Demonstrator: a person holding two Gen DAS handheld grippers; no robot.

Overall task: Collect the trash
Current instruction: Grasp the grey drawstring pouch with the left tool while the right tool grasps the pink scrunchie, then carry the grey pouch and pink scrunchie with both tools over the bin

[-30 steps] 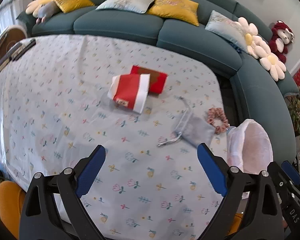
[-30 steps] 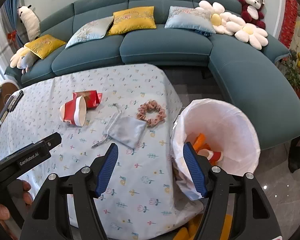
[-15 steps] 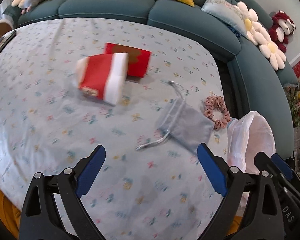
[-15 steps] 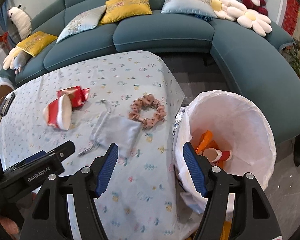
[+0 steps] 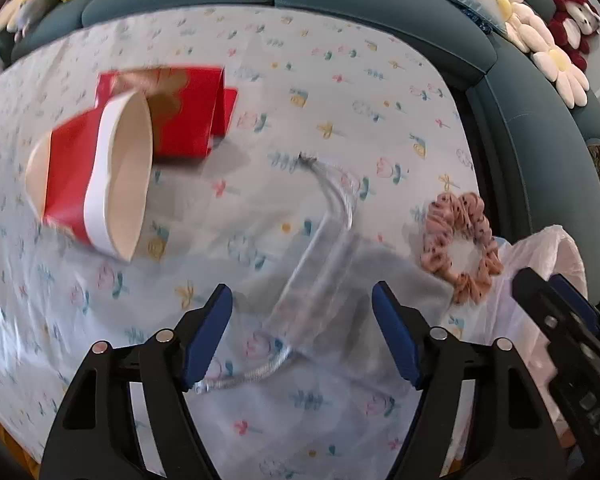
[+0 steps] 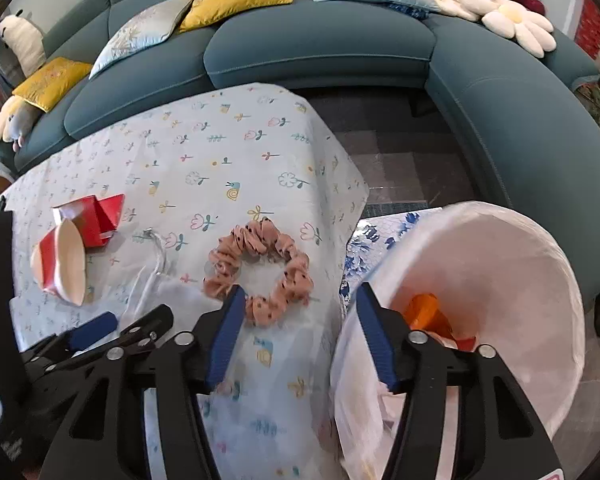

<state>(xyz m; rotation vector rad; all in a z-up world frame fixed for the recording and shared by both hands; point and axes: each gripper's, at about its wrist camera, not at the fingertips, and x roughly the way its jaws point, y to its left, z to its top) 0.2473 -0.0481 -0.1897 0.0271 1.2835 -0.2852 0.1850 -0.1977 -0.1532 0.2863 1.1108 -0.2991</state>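
Big teal sofa (image 6: 320, 48) wraps around the back and right side, with yellow and pale blue cushions plus daisy-shaped pillows on it. In front sits the table (image 6: 228, 152) under a light floral cloth. Off its right edge stands a bin with a white bag liner (image 6: 512, 280), open at the top, with something orange and a red-and-white bit down inside.

On the cloth, the trash is over on the left: a squashed red and white paper cup (image 5: 92, 184) lying on its side, mouth facing the camera, touching a folded red carton (image 5: 188, 112) right behind it. Near the middle there's a grey drawstring pouch (image 5: 380, 276) with its silver cord trailing off, and just beside it a pink dotted scrunchie (image 6: 260, 268) close to the table's right edge.

Left gripper (image 5: 302, 332) hovers over the pouch, fingers spread wide with nothing in them. Right gripper (image 6: 300, 336) is also wide and empty, one finger over the scrunchie, the other over the bin's rim
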